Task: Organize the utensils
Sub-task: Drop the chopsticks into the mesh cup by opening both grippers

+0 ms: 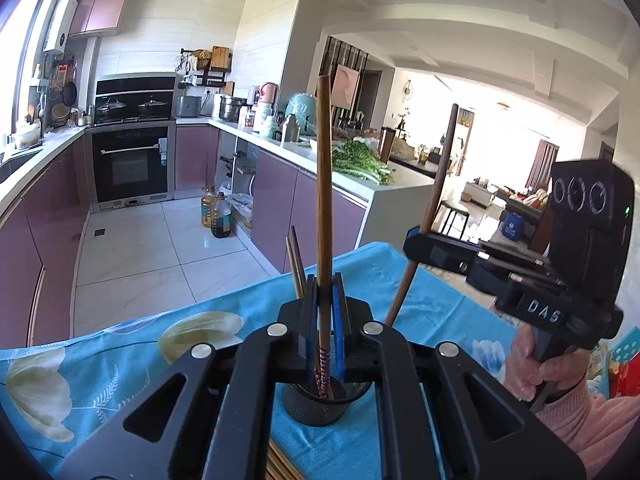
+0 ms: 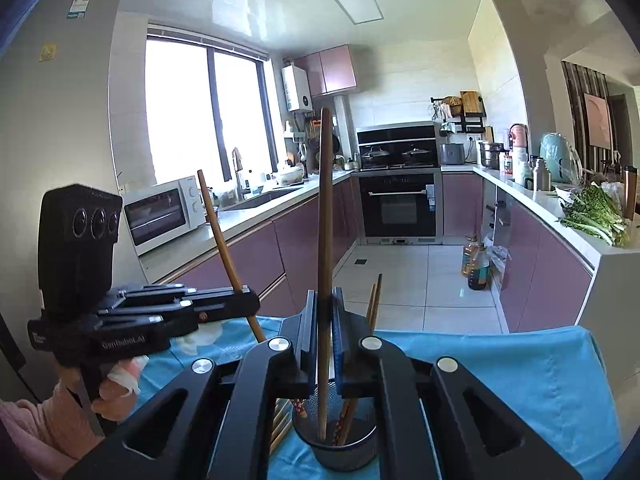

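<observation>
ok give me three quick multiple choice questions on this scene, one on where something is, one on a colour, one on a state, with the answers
1. Where is the black mesh cup standing?
A. on the kitchen floor
B. on the blue cloth
C. in the sink

2. What colour are the lower kitchen cabinet fronts?
A. mauve pink
B. dark green
C. plain white

3. What is the left gripper doing?
A. open and empty
B. shut on a spoon
C. shut on a chopstick

Answers:
1. B, the cup sits on the blue flowered cloth that covers the table.
2. A, the cabinet doors along both counters are mauve pink.
3. C, its jaws are closed on a long brown chopstick that stands upright, lower end over the cup; the right gripper grips another chopstick the same way.
</observation>
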Demonstrator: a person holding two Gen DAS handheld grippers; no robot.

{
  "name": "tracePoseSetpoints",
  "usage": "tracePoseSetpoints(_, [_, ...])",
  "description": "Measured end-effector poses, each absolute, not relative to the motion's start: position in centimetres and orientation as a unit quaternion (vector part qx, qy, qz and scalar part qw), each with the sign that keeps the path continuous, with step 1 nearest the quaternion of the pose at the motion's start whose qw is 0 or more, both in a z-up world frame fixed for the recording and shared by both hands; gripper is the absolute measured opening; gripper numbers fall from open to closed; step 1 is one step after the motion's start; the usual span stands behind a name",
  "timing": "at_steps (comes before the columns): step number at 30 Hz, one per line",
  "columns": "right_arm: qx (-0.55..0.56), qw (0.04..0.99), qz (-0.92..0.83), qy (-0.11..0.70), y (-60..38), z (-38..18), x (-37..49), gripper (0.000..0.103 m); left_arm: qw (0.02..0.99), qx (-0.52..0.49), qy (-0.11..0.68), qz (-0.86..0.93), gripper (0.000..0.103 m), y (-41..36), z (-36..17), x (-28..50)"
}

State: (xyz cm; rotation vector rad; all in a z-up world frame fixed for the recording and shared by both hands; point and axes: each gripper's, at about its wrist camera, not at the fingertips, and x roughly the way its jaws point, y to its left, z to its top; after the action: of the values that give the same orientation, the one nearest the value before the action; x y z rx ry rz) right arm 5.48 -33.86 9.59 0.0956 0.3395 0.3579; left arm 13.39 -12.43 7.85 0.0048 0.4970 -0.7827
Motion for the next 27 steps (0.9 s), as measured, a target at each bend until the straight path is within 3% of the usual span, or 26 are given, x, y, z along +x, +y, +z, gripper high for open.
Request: tracePoseSetpoints(27, [0.071,0.927,0.173,0.324,-33.2,2.3,11.7,0.007,0.855,0.062,0.353,-0.376,0.008,-16.2,-0.2,17.3])
